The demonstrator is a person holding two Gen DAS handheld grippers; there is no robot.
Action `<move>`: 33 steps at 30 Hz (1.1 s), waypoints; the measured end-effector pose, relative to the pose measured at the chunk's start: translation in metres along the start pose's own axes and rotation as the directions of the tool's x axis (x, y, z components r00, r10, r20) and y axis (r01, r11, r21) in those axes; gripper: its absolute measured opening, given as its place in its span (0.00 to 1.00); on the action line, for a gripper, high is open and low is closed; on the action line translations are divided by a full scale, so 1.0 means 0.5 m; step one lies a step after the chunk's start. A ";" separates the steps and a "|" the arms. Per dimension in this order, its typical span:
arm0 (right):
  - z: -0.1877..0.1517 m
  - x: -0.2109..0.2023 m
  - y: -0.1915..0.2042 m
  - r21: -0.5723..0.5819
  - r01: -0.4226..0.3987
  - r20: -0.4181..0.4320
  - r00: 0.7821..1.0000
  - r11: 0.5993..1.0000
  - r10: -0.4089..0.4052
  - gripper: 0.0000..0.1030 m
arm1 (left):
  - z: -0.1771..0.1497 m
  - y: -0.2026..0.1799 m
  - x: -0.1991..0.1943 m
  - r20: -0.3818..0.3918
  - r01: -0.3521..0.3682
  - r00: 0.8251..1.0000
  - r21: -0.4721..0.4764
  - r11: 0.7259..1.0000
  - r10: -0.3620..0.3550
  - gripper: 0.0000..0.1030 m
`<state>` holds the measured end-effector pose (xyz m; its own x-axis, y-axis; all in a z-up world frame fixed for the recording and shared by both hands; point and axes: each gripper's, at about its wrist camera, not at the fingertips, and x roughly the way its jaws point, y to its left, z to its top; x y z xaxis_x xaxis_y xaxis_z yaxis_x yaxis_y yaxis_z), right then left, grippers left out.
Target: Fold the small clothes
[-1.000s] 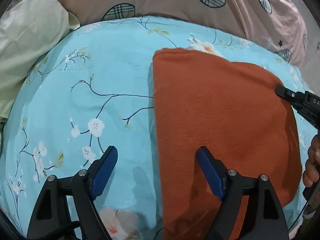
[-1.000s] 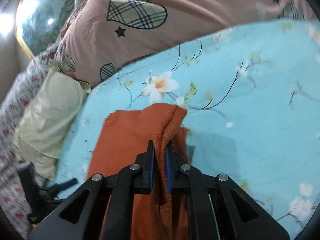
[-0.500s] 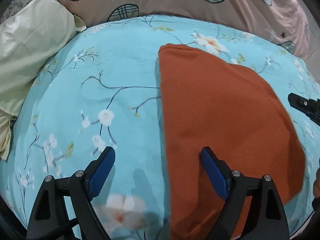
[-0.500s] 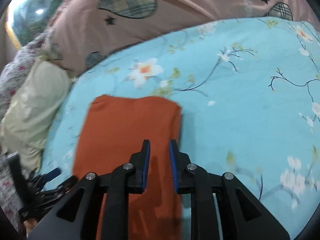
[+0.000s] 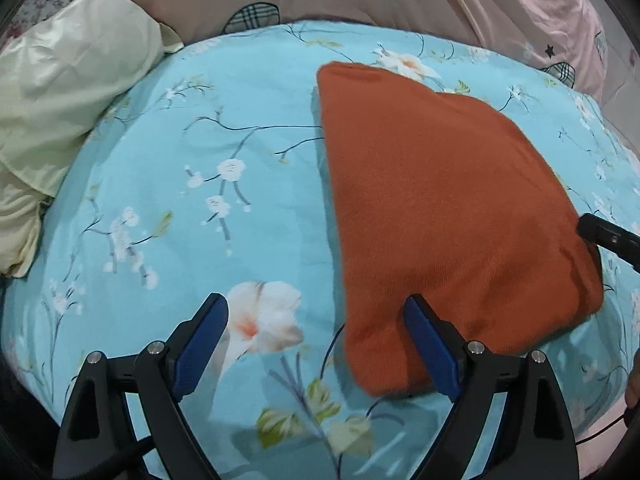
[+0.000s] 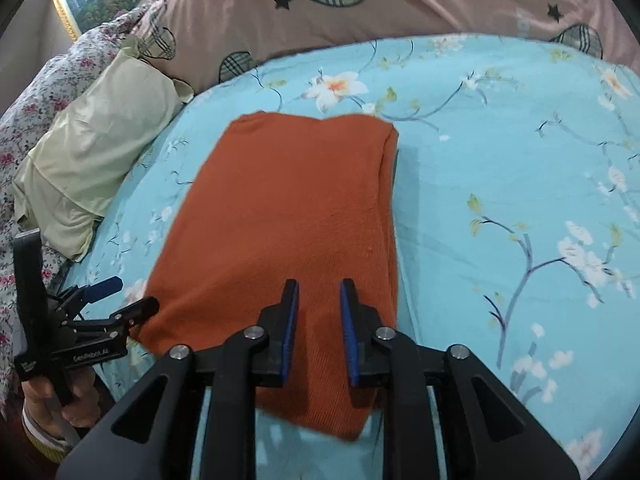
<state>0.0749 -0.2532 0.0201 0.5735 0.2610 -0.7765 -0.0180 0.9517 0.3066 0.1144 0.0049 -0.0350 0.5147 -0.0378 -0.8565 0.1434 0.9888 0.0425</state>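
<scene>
pale yellow pillow (image 6: pixel 100 152) lies at the far left, against the pink quilt with plaid hearts (image 6: pixel 360 12). left gripper (image 5: pixel 316 344) hovers low over the light blue floral bedsheet (image 5: pixel 200 160), its jaws wide apart with nothing between them; its right finger stands over the near edge of the garment. orange knit garment (image 6: pixel 288 216) lies folded flat on the sheet, a tidy rectangle with its doubled edge on the right side. right gripper (image 6: pixel 318 312) is above the garment's near end, its jaws opening, blue pads clear of the fabric, gripping nothing. in the right wrist view, a hand (image 6: pixel 52 404) holds the left gripper at the lower left.
</scene>
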 end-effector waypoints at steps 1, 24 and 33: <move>-0.008 -0.016 0.001 0.003 -0.006 0.005 1.000 1.000 0.006 0.34 | -0.006 0.002 -0.007 0.003 -0.003 1.000 -0.003 1.000 0.003 0.88; -0.146 -0.177 0.052 -0.086 -0.026 -0.034 0.999 0.996 0.023 0.87 | -0.135 -0.004 -0.194 0.081 -0.061 0.995 0.093 0.994 0.053 0.94; -0.138 -0.197 0.086 -0.149 -0.024 0.016 1.000 0.989 0.027 0.99 | -0.065 -0.013 -0.241 0.163 -0.029 0.987 0.066 0.997 0.017 0.99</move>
<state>-0.0389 -0.2270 0.0714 0.5856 0.2836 -0.7594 -0.1534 0.9586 0.2397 0.0239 0.0077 0.0512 0.6477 -0.0436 -0.7606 0.1841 0.9777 0.1008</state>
